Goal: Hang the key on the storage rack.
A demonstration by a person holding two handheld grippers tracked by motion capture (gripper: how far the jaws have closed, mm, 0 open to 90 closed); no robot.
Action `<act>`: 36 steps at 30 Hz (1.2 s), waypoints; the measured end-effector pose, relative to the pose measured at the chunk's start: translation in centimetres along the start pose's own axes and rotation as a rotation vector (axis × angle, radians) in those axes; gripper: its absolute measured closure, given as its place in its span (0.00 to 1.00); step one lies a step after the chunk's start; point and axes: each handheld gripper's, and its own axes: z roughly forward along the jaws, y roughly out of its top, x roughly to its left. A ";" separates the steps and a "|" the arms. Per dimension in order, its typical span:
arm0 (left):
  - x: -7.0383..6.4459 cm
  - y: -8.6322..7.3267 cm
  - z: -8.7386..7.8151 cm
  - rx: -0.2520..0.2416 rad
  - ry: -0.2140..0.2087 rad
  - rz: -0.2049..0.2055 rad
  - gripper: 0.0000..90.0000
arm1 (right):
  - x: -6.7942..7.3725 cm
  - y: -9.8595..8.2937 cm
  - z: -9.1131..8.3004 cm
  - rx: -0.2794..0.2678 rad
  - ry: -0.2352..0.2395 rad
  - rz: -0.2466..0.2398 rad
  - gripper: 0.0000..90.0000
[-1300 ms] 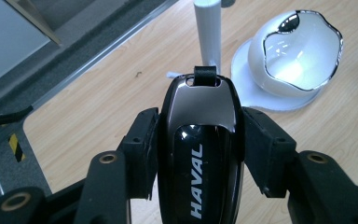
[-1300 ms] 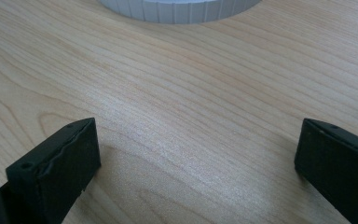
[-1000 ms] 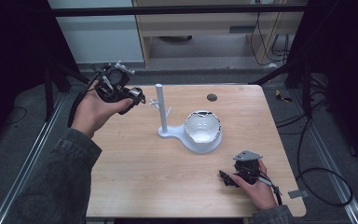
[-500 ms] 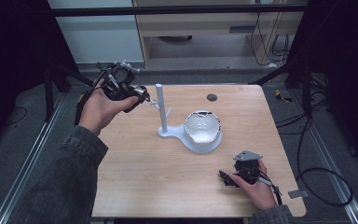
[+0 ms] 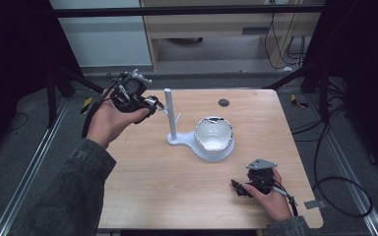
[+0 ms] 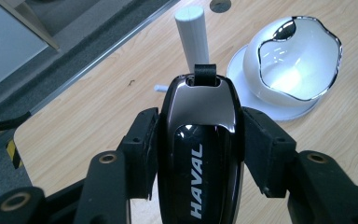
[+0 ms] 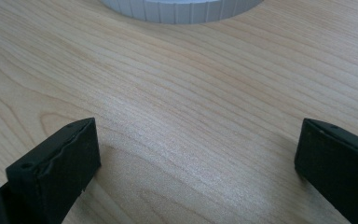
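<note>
A: Left gripper [image 6: 200, 154] has its jaws pinching a car key fob [image 6: 200, 149] by the sides: glossy black, chrome-edged, HAVAL in white, a short black strap loop at the tip.

B: Where is it from the white stand [image 5: 200, 140]?

A: In the air just left of its post [image 5: 169, 115], above the table [image 5: 147, 187].

B: And the right gripper [image 5: 242, 189]?

A: Jaws spread wide with nothing between them, low on the wood, near the stand's round base.

B: The count?

A: One fob, one stand, one post, one chrome-rimmed white bowl [image 5: 214, 132], two grippers.
</note>
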 end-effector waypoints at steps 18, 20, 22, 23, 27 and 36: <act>0.3 -2.1 0.3 0.019 0.011 -0.017 0.54 | 0.0 0.0 0.0 -0.001 -0.001 -0.001 0.00; 0.4 -2.2 0.3 0.022 0.012 -0.021 0.54 | 0.0 0.0 0.0 0.000 0.000 -0.001 0.00; 0.5 -2.4 0.4 0.023 0.013 -0.024 0.54 | 0.0 0.0 0.0 0.000 0.000 -0.001 0.00; 0.5 -2.5 0.4 0.028 0.012 -0.024 0.54 | 0.0 0.0 0.0 0.000 -0.001 -0.001 0.00; 0.4 -3.0 0.7 0.036 0.011 -0.020 0.54 | 0.0 0.0 0.0 0.000 -0.001 -0.001 0.00; 0.4 -4.0 0.9 0.038 0.010 -0.028 0.54 | 0.0 0.0 0.0 0.000 0.000 0.001 0.00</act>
